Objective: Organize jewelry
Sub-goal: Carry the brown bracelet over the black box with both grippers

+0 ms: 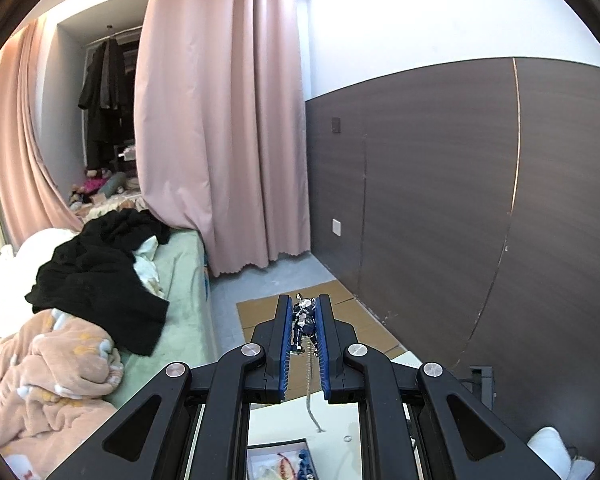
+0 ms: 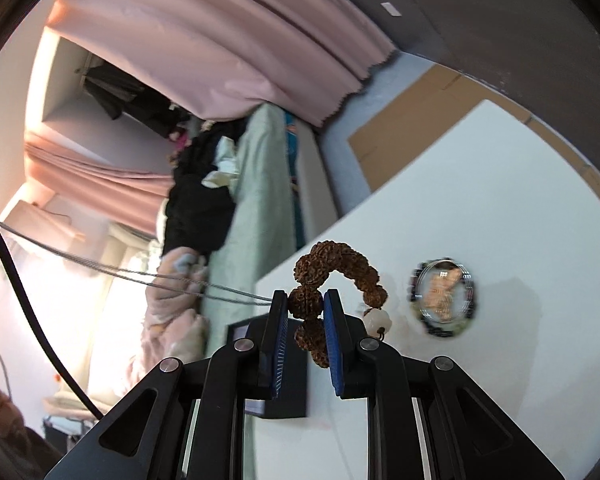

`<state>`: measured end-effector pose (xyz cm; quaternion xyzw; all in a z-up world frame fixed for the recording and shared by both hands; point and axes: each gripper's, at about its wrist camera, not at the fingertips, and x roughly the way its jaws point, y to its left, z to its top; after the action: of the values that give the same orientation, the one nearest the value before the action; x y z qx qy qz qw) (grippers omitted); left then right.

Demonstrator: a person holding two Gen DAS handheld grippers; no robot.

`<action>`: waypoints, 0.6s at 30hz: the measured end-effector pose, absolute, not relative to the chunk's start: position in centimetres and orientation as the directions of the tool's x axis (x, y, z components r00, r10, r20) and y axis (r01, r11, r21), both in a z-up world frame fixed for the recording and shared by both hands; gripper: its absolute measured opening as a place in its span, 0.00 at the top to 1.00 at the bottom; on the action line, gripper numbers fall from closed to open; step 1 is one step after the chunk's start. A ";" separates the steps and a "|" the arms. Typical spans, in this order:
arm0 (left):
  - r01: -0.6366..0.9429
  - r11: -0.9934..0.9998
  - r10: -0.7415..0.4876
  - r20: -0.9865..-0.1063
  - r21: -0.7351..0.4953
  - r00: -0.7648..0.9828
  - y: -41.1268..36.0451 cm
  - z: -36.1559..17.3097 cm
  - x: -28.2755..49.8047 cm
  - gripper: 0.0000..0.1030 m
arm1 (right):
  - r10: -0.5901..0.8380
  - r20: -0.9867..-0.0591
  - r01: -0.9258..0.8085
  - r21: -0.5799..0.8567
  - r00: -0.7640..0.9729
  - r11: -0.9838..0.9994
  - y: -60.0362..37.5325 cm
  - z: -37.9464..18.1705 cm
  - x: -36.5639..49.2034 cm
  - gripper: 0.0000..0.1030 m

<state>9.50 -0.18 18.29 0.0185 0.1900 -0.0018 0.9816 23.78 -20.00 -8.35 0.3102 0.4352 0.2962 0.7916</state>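
Note:
My left gripper (image 1: 305, 304) is shut on a silver and dark blue pendant (image 1: 303, 320), held high above the white table (image 1: 332, 420); its silver chain (image 1: 310, 396) hangs down from it. A dark jewelry box (image 1: 278, 460) with pieces inside lies below. My right gripper (image 2: 305, 298) is shut on a brown rough-bead bracelet (image 2: 336, 268) with a white bead (image 2: 376, 318), held above the table (image 2: 440, 184). A silver chain (image 2: 140, 274) stretches across the left of the right wrist view. A round beaded bracelet pile (image 2: 442, 298) lies on the table to the right. The dark box (image 2: 288, 376) sits under the right gripper.
A small ring (image 1: 347, 437) lies on the table. A bed (image 1: 100, 280) with black clothes and a pink blanket stands left. Pink curtains (image 1: 220, 120) hang behind, a dark wood wall panel (image 1: 460, 200) is at right, and cardboard (image 1: 364, 320) lies on the floor.

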 end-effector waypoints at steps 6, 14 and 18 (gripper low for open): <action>-0.009 0.998 0.029 -0.369 0.056 0.929 0.7 18.6 8.9 0.88 | 0.799 -0.409 -0.259 0.795 0.441 0.549 -18.3 -7.5 23.1 0.81; -0.045 0.997 0.067 -0.363 0.067 0.929 2.1 19.4 8.3 0.88 | 0.859 -0.322 -0.331 0.823 0.397 0.462 -14.8 -6.9 22.4 0.81; -0.054 0.995 0.079 -0.364 0.078 0.928 2.6 19.6 8.0 0.88 | 0.872 -0.314 -0.331 0.833 0.374 0.443 -13.0 -7.4 22.6 0.81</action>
<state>7.99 2.59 19.56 0.0333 0.1865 0.0339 0.9813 22.62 -13.04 -7.37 0.3455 0.3917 0.3992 0.7535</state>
